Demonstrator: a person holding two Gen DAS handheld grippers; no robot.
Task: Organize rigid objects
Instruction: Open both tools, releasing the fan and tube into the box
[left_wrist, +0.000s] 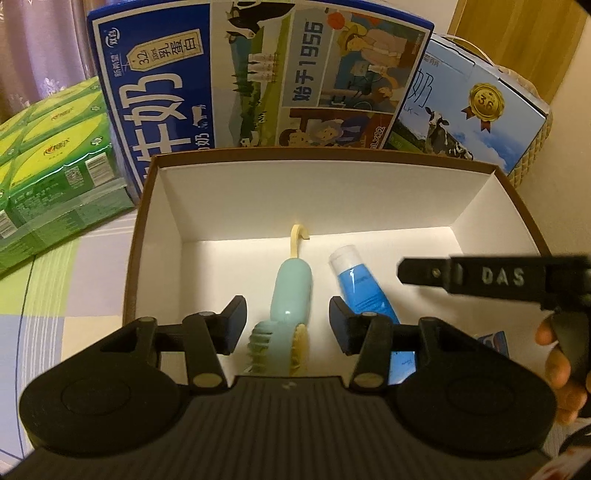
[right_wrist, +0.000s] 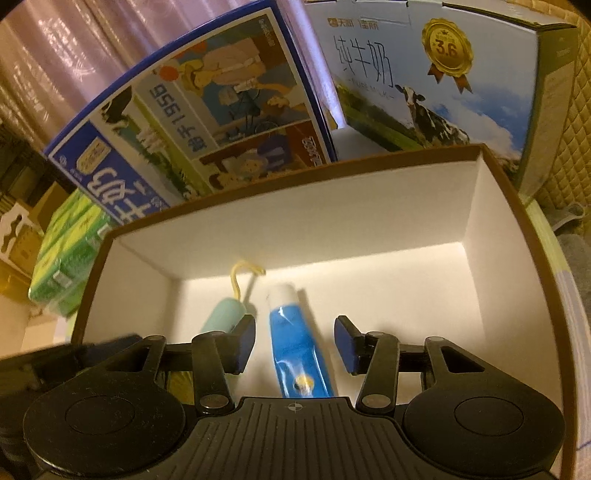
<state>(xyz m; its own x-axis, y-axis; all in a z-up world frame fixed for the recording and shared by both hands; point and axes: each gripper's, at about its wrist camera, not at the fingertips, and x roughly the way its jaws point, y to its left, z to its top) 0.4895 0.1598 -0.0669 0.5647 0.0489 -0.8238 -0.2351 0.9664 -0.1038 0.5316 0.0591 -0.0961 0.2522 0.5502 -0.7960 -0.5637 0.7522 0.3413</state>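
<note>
both items lie in the box (left_wrist: 476, 206); my left gripper (left_wrist: 287, 325) and right gripper (right_wrist: 294, 349) gape wide, empty. i'd back out next.

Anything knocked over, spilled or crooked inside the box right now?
Nothing stands out. The brush and blue tube lie flat, side by side, on the floor of the box, with no spill visible.

place: home | cues: curtains (left_wrist: 44, 48); milk cartons (left_wrist: 258, 74); checked tablecloth (left_wrist: 55, 314); tissue packs (left_wrist: 55, 158)
</note>
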